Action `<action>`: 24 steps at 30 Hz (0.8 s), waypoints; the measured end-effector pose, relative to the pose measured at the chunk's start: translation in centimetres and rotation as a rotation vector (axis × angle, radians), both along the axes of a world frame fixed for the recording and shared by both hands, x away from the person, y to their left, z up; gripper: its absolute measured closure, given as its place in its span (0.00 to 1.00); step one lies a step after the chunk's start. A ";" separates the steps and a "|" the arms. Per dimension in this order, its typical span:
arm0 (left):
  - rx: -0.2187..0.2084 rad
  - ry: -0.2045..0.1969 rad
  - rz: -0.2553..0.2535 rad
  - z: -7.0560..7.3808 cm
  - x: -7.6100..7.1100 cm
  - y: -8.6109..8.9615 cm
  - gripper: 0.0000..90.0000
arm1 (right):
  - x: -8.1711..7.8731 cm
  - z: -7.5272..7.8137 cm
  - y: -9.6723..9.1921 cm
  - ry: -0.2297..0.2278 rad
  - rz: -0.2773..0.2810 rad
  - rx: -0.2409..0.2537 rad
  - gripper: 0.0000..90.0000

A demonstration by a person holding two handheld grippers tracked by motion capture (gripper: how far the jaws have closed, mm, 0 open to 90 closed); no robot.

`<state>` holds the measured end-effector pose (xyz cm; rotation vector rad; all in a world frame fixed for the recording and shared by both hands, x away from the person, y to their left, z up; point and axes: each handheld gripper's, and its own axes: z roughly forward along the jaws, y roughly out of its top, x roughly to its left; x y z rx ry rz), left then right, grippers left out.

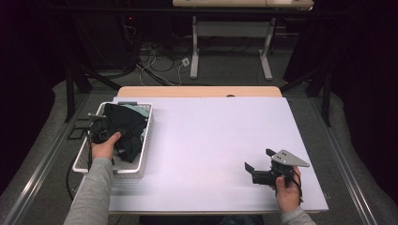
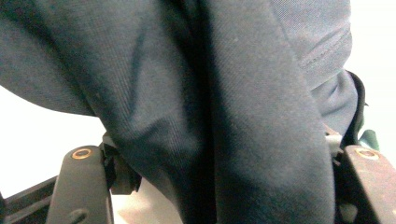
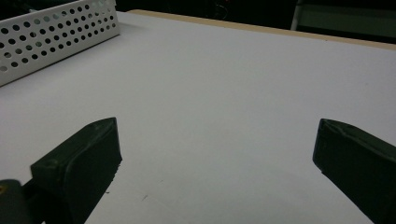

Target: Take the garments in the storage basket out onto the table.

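Dark cloth [image 2: 210, 107] bulges right up against my left gripper's camera, a thick fold of it sitting between the two jaws. From the high view I have my left gripper [image 1: 109, 132] down in the white basket [image 1: 146, 140] at the table's [image 1: 211, 136] left edge, buried in a heap of dark garments with a bit of pale green fabric [image 1: 141, 111] showing at the far side. Whether the pads already press on the fold I cannot tell; the jaws stand about half apart with cloth packed between them, so I judge I am in the middle of taking hold.

To do this well, I want one garment, not the whole heap. I should close until the fold is firmly pinched, then lift straight up and slowly, watching whether a second piece drags along. If it does, a small shake over the basket should shed it. The basket is light and perforated, so a sideways pull could slide or tip it; upward is safer.

Over at the table's right, my right gripper [image 1: 261, 164] rests low above the bare white surface, jaws wide apart and holding nothing. It is well apart from the basket, and I would keep it ready to catch a hanging edge once the garment comes across.
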<state>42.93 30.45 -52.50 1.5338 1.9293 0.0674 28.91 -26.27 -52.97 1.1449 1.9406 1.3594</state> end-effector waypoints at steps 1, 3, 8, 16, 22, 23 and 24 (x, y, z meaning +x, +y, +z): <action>-0.010 -0.002 0.007 0.0 0.0 -0.1 0.37 | 0.0 0.0 0.0 0.000 0.000 0.000 0.01; -0.011 0.002 0.004 0.0 0.0 0.0 0.38 | 0.0 0.0 0.0 0.005 0.003 -0.005 0.01; -0.033 0.003 0.001 0.0 -0.1 0.2 0.42 | 0.1 0.0 0.0 0.001 0.007 -0.008 0.01; -0.052 -0.008 0.003 0.1 -0.3 0.5 0.48 | 0.0 -0.1 0.0 0.005 0.005 -0.015 0.01; -0.076 -0.010 0.020 0.1 -0.4 0.8 0.53 | 0.0 -0.1 0.0 0.009 0.005 -0.013 0.02; -0.079 -0.006 0.023 0.1 -0.4 0.8 0.53 | 0.1 -0.1 0.0 0.008 0.006 -0.017 0.02; -0.083 -0.006 0.021 0.1 -0.4 0.8 0.54 | 0.1 -0.1 0.1 0.007 0.004 -0.010 0.02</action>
